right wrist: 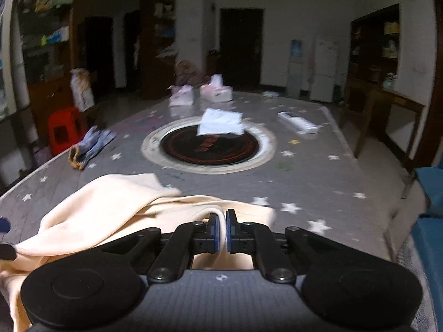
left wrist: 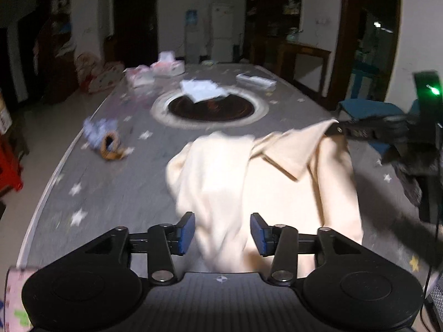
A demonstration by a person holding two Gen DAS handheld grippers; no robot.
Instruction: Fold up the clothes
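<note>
Grey starred table (right wrist: 318,177), cream garment (left wrist: 221,182) between parted left gripper (left wrist: 223,233) pads, right gripper (right wrist: 221,231) pinching its edge

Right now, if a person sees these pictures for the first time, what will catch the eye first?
First, the cream garment, bright against the grey star-patterned table: the right gripper is shut on a fold of it, while the left gripper stands open with cloth between its pads. Next, the dark round inset at the table's centre, with a white cloth on its far edge.
</note>
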